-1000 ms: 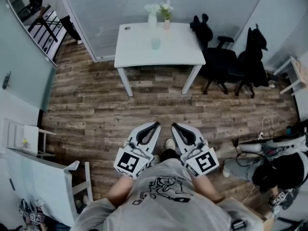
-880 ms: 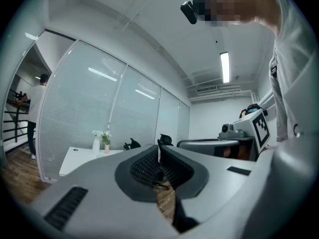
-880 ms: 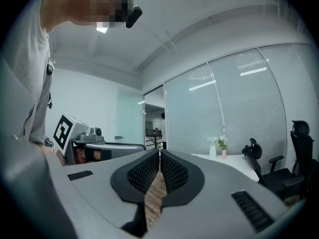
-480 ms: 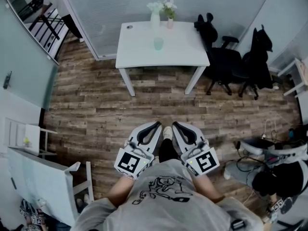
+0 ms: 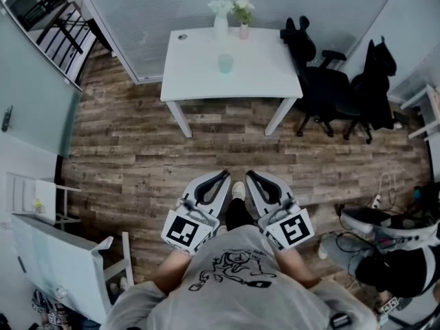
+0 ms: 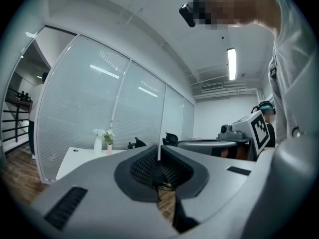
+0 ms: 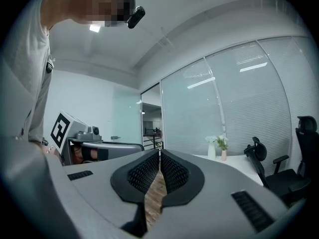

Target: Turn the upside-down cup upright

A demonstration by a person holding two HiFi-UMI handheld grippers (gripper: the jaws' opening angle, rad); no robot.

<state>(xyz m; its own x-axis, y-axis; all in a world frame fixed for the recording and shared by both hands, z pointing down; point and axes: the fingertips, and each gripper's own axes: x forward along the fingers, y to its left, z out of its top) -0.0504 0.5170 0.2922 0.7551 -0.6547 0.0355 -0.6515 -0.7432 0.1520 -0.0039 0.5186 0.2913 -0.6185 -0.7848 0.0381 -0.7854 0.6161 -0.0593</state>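
Head view: the person stands on a wood-plank floor (image 5: 137, 157) with both claws level in front of the chest. The left gripper (image 5: 225, 177) and the right gripper (image 5: 249, 178) sit side by side, tips close together, with a shoe (image 5: 238, 189) showing between them.

At 12 o'clock, well apart from both claws, stands a white table (image 5: 199, 81). The cup (image 5: 225, 63), pale green and translucent, stands on the tabletop near its middle. It is too small here to tell which way up it stands or whether anything is in it.

From the cup, at 12 o'clock along the table's far edge, a white vase (image 5: 220, 26) holds white flowers. Just beside it, at 1 o'clock from the cup, a small pink vase (image 5: 243, 31) holds a green sprig. Behind the table runs a glass partition (image 5: 158, 12) with blinds.

At 1 o'clock from the person, right of the table, are two black office chairs (image 5: 320, 88).

Left gripper view shows that claw clenched, its ribbed pads (image 6: 147, 166) meeting at the tips with nothing between them. Right gripper view shows the same: the claw is clenched and empty, with only floor seen through the slit behind the tips.
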